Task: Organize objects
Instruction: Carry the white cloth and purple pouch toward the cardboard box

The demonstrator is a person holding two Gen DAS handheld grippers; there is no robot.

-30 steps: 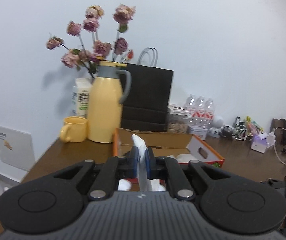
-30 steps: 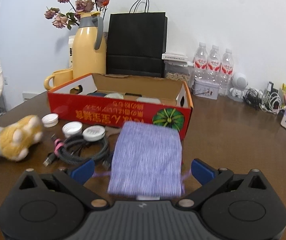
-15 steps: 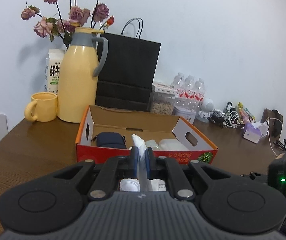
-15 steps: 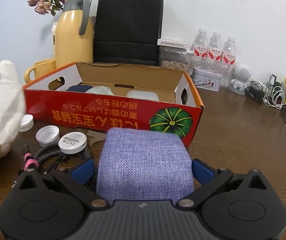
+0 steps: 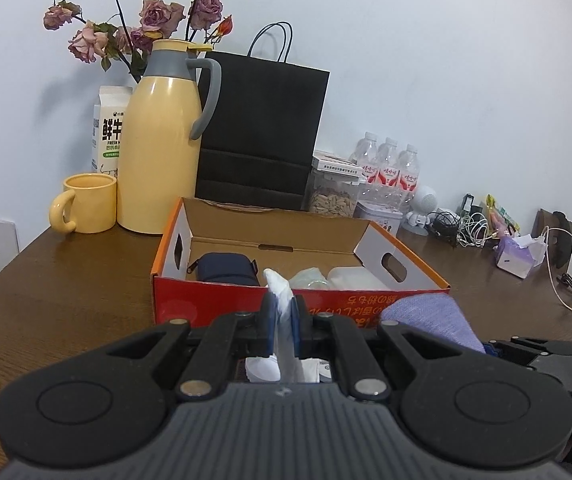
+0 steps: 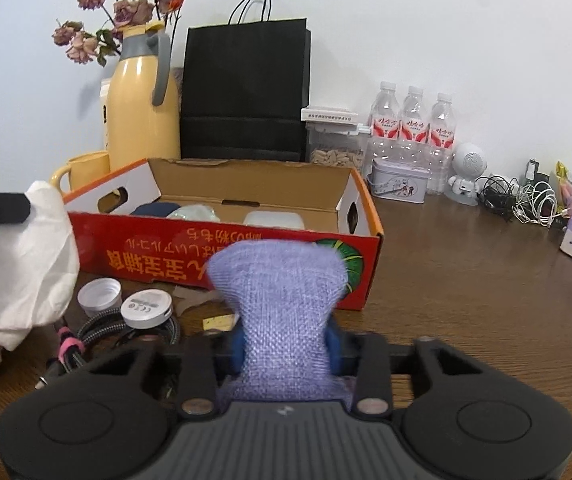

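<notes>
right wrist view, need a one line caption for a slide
Right gripper pinching a purple fabric pouch in front of the open red cardboard box on a cluttered wooden table.

I'm seeing purple woven pouch pinching narrow at waist, white plastic bag hanging crumpled, both before red cardboard box.

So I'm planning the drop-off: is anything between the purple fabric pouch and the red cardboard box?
Only the box's own front wall: the right hand-held gripper has just closed on the purple fabric pouch right in front of the red cardboard box.
</notes>
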